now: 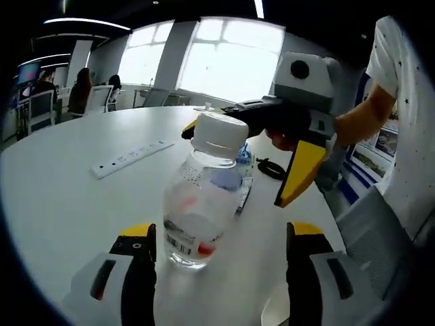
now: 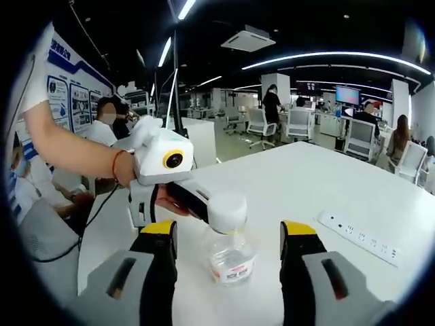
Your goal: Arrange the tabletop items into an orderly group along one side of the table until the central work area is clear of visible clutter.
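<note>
Left gripper view: left gripper [image 1: 221, 238] has its jaws spread wide on either side of a clear plastic bottle [image 1: 204, 197] with a white cap; neither yellow-tipped jaw touches it, so the grip is released. Bottle stands upright on the white round table [image 1: 61, 197], near edge, with a barcode and red label on its lower wall. Right gripper [image 1: 289, 197] comes in from the right, yellow tip pointing down toward the table just right of the bottle; a hand [image 1: 282, 136] is wrapped on its handle. Behind the bottle lies a small blue-and-clear item [image 1: 245, 166] and a black loop [image 1: 270, 168], possibly a strap or cable, too blurred to name. White power strip [image 1: 129, 158] lies far left on the table.

Right gripper view: right gripper [image 2: 228, 238] jaws also spread, bottle [image 2: 230, 238] standing between them, apart from both. Left gripper [image 2: 160, 173] enters from the left, held by a hand [image 2: 170, 200], close behind the bottle. Power strip [image 2: 360, 236] lies right
</note>
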The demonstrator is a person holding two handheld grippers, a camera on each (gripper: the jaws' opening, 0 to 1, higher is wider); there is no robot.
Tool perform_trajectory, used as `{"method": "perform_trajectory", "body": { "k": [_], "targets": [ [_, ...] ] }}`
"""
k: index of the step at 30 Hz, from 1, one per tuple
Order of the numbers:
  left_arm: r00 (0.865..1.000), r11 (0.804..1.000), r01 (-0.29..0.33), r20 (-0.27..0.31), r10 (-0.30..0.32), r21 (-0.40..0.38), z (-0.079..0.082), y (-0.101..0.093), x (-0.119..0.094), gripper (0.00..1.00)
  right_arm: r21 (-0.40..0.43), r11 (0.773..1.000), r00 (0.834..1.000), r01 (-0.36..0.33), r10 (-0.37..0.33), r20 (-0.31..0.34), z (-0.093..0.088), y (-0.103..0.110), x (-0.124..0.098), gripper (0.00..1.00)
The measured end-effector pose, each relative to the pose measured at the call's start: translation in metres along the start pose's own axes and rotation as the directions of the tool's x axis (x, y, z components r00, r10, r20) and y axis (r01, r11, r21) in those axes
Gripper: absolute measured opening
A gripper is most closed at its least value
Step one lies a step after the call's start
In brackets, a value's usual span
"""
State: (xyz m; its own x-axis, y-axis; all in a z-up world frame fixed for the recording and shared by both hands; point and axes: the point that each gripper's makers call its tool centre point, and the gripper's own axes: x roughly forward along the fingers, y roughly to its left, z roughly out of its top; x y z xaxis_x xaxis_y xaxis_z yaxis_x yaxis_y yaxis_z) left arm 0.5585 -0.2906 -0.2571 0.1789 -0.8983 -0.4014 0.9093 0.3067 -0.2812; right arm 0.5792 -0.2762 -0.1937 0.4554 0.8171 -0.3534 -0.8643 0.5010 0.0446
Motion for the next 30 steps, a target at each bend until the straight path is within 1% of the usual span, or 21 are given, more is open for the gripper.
{"method": "perform_trajectory", "body": {
  "k": [4, 9, 14, 20, 21, 30],
  "targets": [
    [1.000, 1.000, -0.003, 0.001, 0.003, -0.007, 0.000, -0.005, -0.003, 0.83, 0.011, 1.000, 1.000, 0.004, -0.004, -0.008, -0.003, -0.002, -0.006, 0.68],
    [1.000, 0.999, -0.021, 0.005, 0.021, -0.024, 0.000, -0.010, -0.009, 0.87, 0.014, 1.000, 1.000, 0.002, -0.002, -0.015, -0.006, -0.001, -0.011, 0.72],
    [0.999, 0.999, -0.034, 0.010, 0.035, -0.032, 0.003, -0.016, -0.016, 0.88, 0.009, 1.000, 0.999, 0.002, -0.002, -0.032, -0.010, 0.000, -0.019, 0.71],
    [0.999, 0.998, -0.048, 0.002, 0.048, -0.042, 0.002, -0.027, -0.022, 0.90, 0.014, 1.000, 0.999, 0.001, 0.000, -0.041, -0.015, 0.000, -0.027, 0.72],
    [0.999, 0.998, -0.050, 0.001, 0.050, -0.043, 0.002, -0.028, -0.023, 0.90, 0.008, 1.000, 0.999, 0.002, -0.001, -0.051, -0.017, 0.001, -0.029, 0.71],
    [0.997, 0.996, -0.072, 0.004, 0.073, -0.061, 0.001, -0.041, -0.034, 0.92, 0.007, 1.000, 0.998, -0.008, 0.009, -0.069, -0.022, 0.009, -0.041, 0.71]
  ]
}}
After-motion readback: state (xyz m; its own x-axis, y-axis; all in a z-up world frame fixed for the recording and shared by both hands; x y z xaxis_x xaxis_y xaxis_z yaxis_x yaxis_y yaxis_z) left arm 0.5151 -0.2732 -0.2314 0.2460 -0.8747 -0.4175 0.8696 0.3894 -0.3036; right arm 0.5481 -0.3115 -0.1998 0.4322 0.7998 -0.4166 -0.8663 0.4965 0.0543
